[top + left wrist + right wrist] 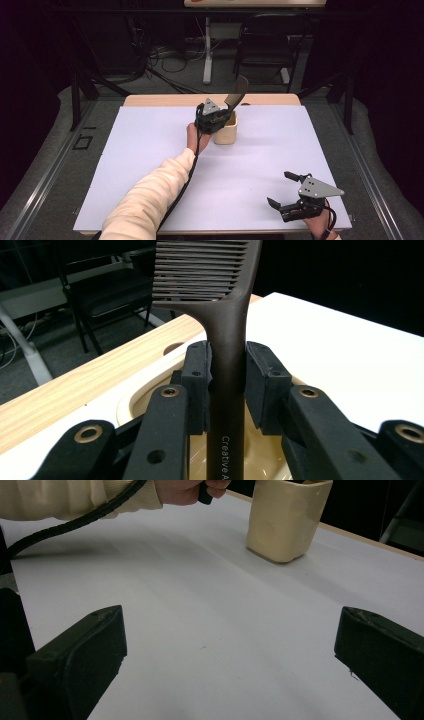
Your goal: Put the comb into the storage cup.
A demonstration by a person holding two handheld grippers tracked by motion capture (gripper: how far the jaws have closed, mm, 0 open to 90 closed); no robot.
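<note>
High view: white table (150, 150), dark room; left gripper (216, 119) fingers clamp comb (236, 95), right gripper (285, 190) fingers apart

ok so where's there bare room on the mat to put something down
Most of the white mat is bare: the whole left side beside the sleeve, the stretch between the cup and the open right gripper, and the far right corner. It is crowded only at the cup, where the left gripper clamps the comb over its mouth.

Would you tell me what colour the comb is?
Dark brown comb; the left gripper view shows it best.
</note>
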